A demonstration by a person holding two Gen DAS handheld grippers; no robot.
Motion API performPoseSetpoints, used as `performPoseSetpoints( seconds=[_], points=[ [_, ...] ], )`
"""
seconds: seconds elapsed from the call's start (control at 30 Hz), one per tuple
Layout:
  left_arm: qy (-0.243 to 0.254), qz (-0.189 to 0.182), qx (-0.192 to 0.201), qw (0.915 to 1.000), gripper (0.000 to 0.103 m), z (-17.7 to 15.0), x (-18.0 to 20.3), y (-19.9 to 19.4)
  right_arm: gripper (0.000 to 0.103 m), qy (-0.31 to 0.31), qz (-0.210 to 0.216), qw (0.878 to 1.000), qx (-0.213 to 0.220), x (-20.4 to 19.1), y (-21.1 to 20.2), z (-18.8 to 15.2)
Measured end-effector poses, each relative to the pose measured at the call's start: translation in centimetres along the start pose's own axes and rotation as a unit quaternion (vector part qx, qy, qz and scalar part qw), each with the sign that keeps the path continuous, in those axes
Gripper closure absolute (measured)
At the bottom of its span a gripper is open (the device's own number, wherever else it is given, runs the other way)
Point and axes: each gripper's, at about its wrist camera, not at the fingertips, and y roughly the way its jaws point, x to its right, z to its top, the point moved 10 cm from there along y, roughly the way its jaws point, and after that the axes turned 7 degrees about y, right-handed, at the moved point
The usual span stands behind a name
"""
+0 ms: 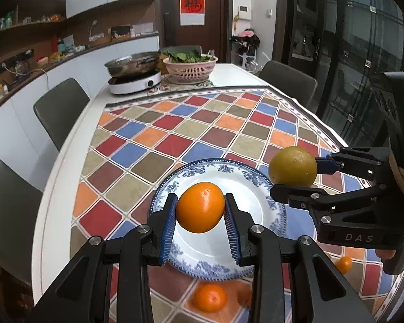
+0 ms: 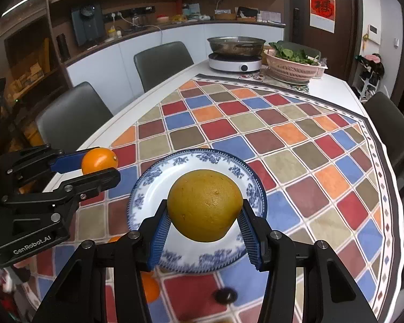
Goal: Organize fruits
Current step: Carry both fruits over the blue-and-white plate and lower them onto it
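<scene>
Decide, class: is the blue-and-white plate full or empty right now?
Empty. The plate's white centre is bare; the orange and yellow-green fruit are each held in a claw above it.

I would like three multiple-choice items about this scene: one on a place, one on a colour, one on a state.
1. Where is the pink basket?
A. beside the cooker
B. on the plate
C. on a chair

2. What colour is the fruit in the right gripper?
A. bright red
B. yellow-green
C. purple

3. What is the state of the plate?
A. full of fruit
B. broken
C. empty

Answers:
1 A, it stands next to the cooker at the table's far end.
2 B, the yellow-green fruit sits between its jaws.
3 C, its white middle is bare; the orange is held above it by the left gripper.
</scene>
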Motion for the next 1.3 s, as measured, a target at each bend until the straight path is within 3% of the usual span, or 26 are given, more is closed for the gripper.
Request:
performPoseSetpoints(
  seconds=[0.3, 0.77, 1.23, 1.3],
  points=[
    [-0.018, -0.026, -0.052, 0.9981, 0.069, 0.5, -1.7, 6.6, 0.052, -0.008, 0.0, 0.999, -0.047, 1.5, 5.3, 1.9],
    [-0.011, -0.037, -0.153, 0.9874, 0.069, -1.3, -2.7, 13.6, 0.052, -0.003, 0.003, 0.989, -0.148, 3.8, 12.0, 1.1],
    [-0.023, -0.034, -0.175, 0.9838, 0.068, -2.3, -2.8, 15.4, 0.052, -0.011, -0.001, 0.986, -0.167, 4.0, 13.6, -0.3],
    [-0.028, -0.035, -0.172, 0.9841, 0.058, -2.2, -2.8, 15.2, 0.052, -0.012, -0.001, 0.986, -0.166, 4.0, 13.6, -0.3]
  ],
)
